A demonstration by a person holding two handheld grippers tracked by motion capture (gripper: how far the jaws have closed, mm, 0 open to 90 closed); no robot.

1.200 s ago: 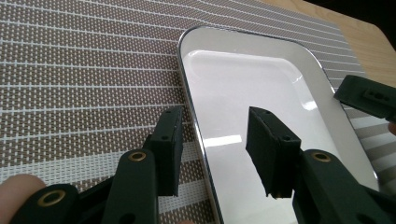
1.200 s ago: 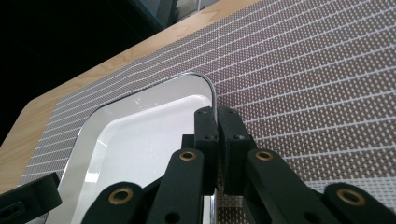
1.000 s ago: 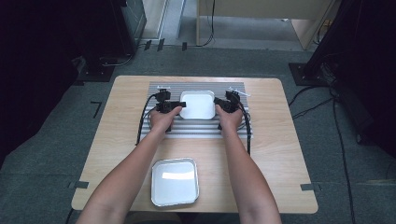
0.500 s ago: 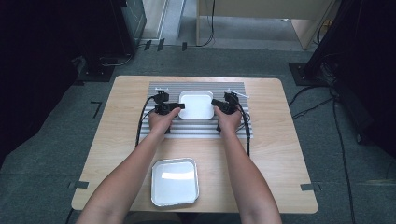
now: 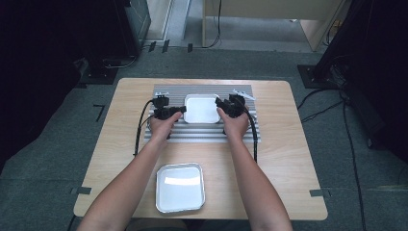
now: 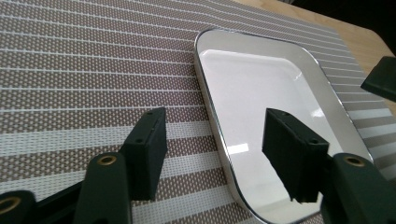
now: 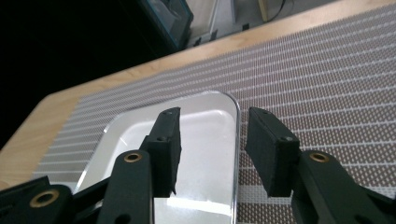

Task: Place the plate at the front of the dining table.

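Tray [image 5: 202, 109] set on striped mat [image 5: 240, 134] | left claw [image 5: 182, 111] and right claw [image 5: 219, 105] just opened, astride opposite rims, gripping nothing | withdraw level; avoid nudging tray.

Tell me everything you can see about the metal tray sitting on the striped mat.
The tray on the mat is a shallow, rounded-corner rectangle of shiny, mirror-like metal with a raised rim and an empty, glossy pale inside. It lies flat, right way up, on the far half of the grey striped woven mat. The left gripper and the right gripper each straddle a side rim, one jaw inside and one outside; their jaws have just been opening, and the pads stand clear of the rim.
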